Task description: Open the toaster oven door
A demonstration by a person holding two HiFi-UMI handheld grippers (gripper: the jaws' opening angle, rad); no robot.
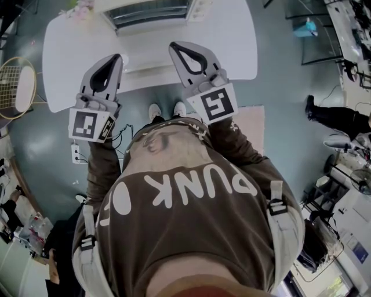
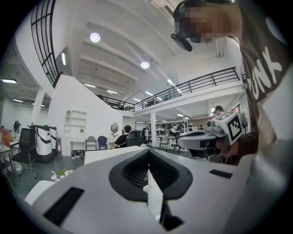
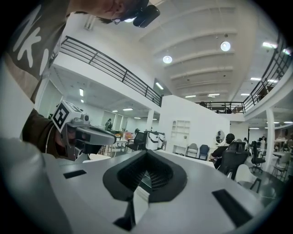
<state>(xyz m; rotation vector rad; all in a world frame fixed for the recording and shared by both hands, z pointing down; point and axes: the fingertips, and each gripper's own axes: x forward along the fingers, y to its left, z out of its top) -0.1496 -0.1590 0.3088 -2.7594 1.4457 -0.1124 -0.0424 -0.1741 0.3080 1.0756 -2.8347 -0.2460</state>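
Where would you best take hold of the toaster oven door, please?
Its upper edge, from the person's side: the toaster oven faces the person across the table, glass door toward them. No handle can be made out, so this is a guess.

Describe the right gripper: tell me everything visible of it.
The right gripper is grey plastic, with black ribbed pads lining a teardrop-shaped opening. Its jaws are shut, tips together, nothing between them. A cube with black-and-white square markers sits at its rear, where an arm in a brown sleeve holds it. It points level, away from the person, over the near edge of the white table, touching nothing.
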